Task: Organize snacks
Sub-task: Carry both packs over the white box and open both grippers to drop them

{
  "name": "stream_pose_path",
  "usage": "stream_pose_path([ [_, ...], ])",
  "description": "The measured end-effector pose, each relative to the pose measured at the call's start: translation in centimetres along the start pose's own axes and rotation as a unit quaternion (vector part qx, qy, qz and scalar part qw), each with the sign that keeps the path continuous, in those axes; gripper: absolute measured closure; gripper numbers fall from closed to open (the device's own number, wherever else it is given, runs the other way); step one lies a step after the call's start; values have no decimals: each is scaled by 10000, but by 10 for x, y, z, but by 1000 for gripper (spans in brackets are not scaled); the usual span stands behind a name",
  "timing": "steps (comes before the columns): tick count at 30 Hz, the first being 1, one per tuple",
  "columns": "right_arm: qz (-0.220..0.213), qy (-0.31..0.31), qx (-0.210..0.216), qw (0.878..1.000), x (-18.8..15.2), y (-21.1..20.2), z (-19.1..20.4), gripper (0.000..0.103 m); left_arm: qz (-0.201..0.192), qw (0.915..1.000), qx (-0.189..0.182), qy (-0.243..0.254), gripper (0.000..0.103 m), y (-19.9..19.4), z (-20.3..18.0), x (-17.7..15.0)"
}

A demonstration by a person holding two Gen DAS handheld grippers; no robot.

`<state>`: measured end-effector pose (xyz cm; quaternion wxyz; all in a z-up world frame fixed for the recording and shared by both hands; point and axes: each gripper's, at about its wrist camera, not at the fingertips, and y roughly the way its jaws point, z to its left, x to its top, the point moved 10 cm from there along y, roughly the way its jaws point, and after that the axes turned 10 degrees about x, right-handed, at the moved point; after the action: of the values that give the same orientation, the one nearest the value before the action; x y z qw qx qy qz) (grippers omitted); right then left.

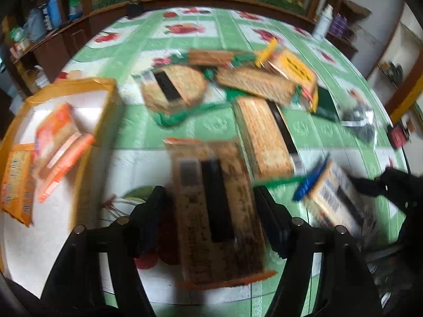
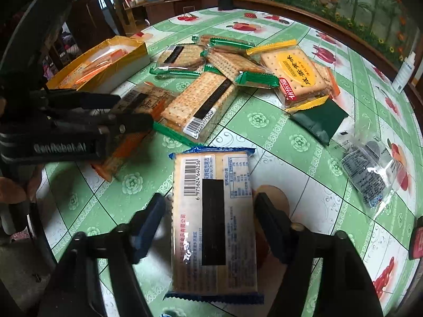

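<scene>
Blue-edged cracker pack (image 2: 214,219) is sitting between the right gripper (image 2: 210,219) pads, apparently clamped. Orange-edged cracker pack (image 1: 219,211) is lying inside the left gripper (image 1: 211,211), grip unclear; yellow box (image 1: 100,84) is standing left, beyond.

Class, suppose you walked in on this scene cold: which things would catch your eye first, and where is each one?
Nearest the right wrist camera, a blue-edged cracker packet sits between the right gripper fingers. The left gripper straddles an orange-edged packet, though that view is blurred. Behind them, a heap of green-edged cracker packets and a yellow-labelled packet covers the green fruit-patterned tablecloth, with a yellow box holding orange packets at far left.
</scene>
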<state>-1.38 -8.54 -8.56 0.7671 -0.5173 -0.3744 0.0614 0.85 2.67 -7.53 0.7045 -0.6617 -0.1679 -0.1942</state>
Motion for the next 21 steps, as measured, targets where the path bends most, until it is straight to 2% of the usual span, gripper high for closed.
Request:
stream_pose_path([
  [1,-31,-31,-36,10000,1,-1,0,49,-72,9999,67,138,42,-2,-2,-1],
  [2,-56,22,7,10000,-1,-2,-1,49,-75,9998,41,186,43,-3,-3,-2],
  [6,-149,183,134,9996,-1,-7,0,49,-56,9998,-83,149,43,-7,-2,-1],
  [13,-449,127,226,9987,15,-31,16,49,-416,9988,-248,92,43,-45,5,7],
  [17,-629,4,396,9972,40,-38,33,49,-599,9977,-292,-80,43,-69,31,18],
  [21,-780,-160,733,9941,73,-35,61,49,-802,9963,23,-295,43,-88,77,23],
])
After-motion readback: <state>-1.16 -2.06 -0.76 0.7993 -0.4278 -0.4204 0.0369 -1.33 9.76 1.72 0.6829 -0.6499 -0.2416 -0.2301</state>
